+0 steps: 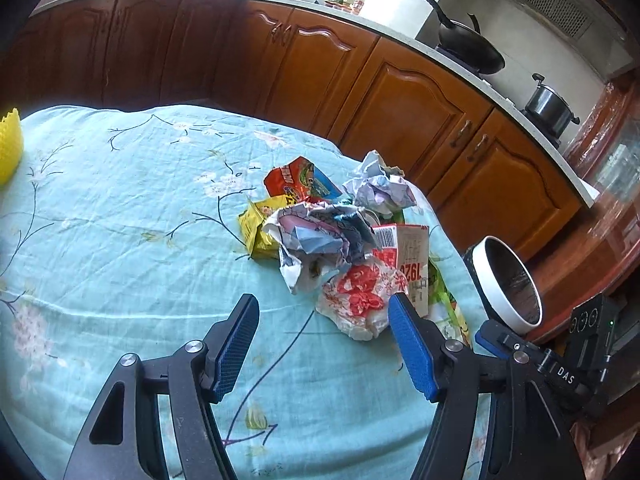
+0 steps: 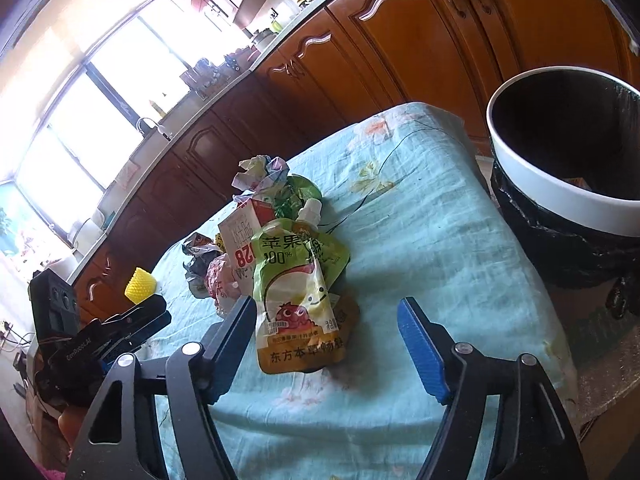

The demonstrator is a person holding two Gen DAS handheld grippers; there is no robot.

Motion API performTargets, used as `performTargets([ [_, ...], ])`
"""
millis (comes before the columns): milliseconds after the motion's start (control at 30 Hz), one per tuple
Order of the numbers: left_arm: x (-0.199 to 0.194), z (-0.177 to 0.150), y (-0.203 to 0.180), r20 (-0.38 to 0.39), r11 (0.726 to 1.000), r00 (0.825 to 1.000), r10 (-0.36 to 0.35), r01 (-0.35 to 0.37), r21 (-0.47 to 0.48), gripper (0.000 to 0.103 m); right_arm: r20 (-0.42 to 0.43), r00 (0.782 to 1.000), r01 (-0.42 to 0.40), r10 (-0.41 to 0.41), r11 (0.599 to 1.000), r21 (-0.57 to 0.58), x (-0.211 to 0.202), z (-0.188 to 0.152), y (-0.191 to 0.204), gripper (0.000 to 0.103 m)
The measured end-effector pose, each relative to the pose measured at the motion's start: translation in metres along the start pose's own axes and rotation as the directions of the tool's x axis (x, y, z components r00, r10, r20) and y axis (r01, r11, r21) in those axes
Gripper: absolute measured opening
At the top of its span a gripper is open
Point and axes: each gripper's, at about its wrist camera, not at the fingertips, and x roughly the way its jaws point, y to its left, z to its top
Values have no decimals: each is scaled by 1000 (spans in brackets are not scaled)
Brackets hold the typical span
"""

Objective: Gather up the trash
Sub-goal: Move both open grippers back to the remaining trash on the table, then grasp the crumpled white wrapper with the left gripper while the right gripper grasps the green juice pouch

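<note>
i'm looking into a kitchen with brown wooden cabinets (image 1: pixel 404 92) running behind a table under a pale blue flowered cloth (image 1: pixel 120 216). on the cloth sits one heap of trash (image 1: pixel 340 240), and i count in it two balls of crumpled paper (image 1: pixel 380 188), one red snack wrapper (image 1: pixel 296 180), one yellow wrapper (image 1: pixel 260 228), one white and red plastic bag (image 1: pixel 360 296), one small red and white carton (image 2: pixel 244 236) and one green and yellow spouted juice pouch (image 2: pixel 300 292) lying flat at the near side of the heap in the right wrist view. one yellow cup-like object (image 2: pixel 140 284) stands apart on the cloth. just off the table's edge stands one trash bin (image 2: pixel 560 208) with a white rim and a black liner; its inside is dark, with a small orange scrap just visible near the wall. on the stove i see one wok (image 1: pixel 472 48) and one metal pot (image 1: pixel 548 108). my left gripper (image 1: pixel 324 320) has its fingers spread with nothing between them, just short of the plastic bag. my right gripper (image 2: pixel 326 320) also stands spread; the pouch's lower end lies between its fingers, right beside the left one, and no pad presses on it.
</note>
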Motion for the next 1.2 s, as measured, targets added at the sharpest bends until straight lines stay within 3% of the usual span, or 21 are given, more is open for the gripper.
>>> performTargets([
  [100, 11, 11, 5, 0, 1000, 1000, 1, -1, -10, 66, -23, 1000, -9, 9, 1000, -2, 12, 7, 1, 60],
  [267, 38, 27, 10, -35, 1000, 999, -7, 7, -18, 65, -86, 995, -43, 43, 999, 9, 34, 9, 2, 58],
  [333, 49, 32, 12, -46, 1000, 999, -10, 9, -18, 64, -102, 993, -52, 51, 999, -3, 39, 7, 5, 43],
  [400, 58, 34, 14, -60, 999, 998, -22, 21, -24, 46, -107, 993, -58, 55, 998, -22, 41, 4, 11, 34],
  [500, 63, 32, 14, -67, 999, 997, -39, 38, -23, 36, -101, 993, -70, 64, 996, -54, 37, 1, 18, 20],
  [600, 59, 29, 13, -52, 999, 998, -40, 40, 0, 25, -92, 995, -46, 38, 995, -93, 33, 0, 26, 17],
  [933, 3, 15, 5, 39, 997, 997, -67, 65, 49, 24, -43, 999, -21, 16, 991, -132, 8, -8, 40, 14],
  [1200, -4, 1, -26, 3, 983, 990, -141, 140, 116, 24, 12, 1000, 16, -15, 993, -115, -24, -6, 26, 14],
])
